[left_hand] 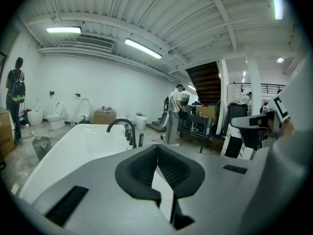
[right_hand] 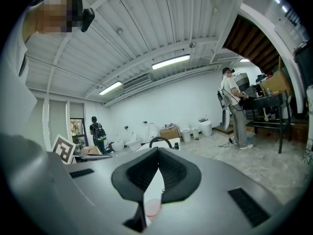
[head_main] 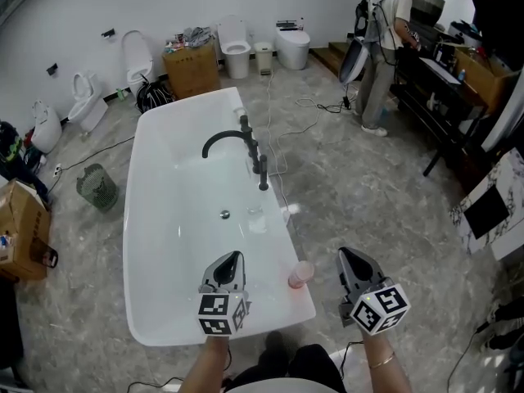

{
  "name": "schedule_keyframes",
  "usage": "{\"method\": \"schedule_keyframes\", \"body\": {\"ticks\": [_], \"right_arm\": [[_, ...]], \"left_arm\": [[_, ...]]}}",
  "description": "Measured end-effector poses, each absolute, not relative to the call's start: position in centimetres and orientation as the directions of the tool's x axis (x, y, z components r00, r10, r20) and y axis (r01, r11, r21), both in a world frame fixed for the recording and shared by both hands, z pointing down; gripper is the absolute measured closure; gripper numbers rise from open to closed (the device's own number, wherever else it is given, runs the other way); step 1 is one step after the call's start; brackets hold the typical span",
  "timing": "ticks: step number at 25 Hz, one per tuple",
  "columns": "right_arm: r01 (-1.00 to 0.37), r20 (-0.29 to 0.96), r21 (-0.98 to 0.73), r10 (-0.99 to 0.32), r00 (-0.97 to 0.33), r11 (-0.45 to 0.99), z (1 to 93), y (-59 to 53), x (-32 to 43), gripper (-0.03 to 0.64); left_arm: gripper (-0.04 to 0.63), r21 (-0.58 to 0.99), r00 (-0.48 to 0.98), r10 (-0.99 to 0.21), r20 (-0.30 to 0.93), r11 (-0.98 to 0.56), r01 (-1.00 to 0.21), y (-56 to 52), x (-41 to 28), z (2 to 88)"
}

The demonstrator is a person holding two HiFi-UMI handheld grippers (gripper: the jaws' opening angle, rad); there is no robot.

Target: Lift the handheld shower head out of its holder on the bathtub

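The white bathtub [head_main: 164, 219] lies ahead of me, long axis running away. On its right rim stand a black arched spout [head_main: 225, 142] and black fittings. The nearest fitting is the slim black handheld shower head [head_main: 263, 173], upright in its holder; it also shows as a small dark post in the left gripper view [left_hand: 141, 139]. My left gripper [head_main: 236, 257] hovers over the tub's near end, shut and holding nothing [left_hand: 157, 146]. My right gripper [head_main: 348, 255] is above the floor, to the right of the tub's near corner. Its jaws meet with nothing between them [right_hand: 158, 150]. Both are well short of the shower head.
A pink cup [head_main: 300, 274] stands on the tub's near right rim. A white cable [head_main: 274, 129] trails on the floor beside the tub. A green mesh bin [head_main: 97, 187] and cardboard boxes [head_main: 20, 228] are to the left, toilets [head_main: 236, 49] along the back wall, and a person [head_main: 385, 47] by a black table at the right.
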State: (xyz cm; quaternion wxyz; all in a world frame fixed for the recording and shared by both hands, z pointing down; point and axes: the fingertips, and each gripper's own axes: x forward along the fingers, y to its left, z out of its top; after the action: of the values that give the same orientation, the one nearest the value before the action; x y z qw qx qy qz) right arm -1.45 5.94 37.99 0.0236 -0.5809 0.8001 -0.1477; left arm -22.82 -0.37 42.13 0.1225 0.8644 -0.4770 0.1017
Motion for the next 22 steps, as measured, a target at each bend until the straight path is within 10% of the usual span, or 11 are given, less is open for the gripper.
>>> {"method": "schedule_keyframes", "body": {"ticks": [22], "right_arm": [[-0.823,0.212,-0.311,-0.809,-0.548,0.476,46.9,-20.1,5.1,0.611]], "left_arm": [[0.468,0.076,0.408,-0.845,0.346,-0.408,-0.910,-27.7,-12.3,49.8]]}}
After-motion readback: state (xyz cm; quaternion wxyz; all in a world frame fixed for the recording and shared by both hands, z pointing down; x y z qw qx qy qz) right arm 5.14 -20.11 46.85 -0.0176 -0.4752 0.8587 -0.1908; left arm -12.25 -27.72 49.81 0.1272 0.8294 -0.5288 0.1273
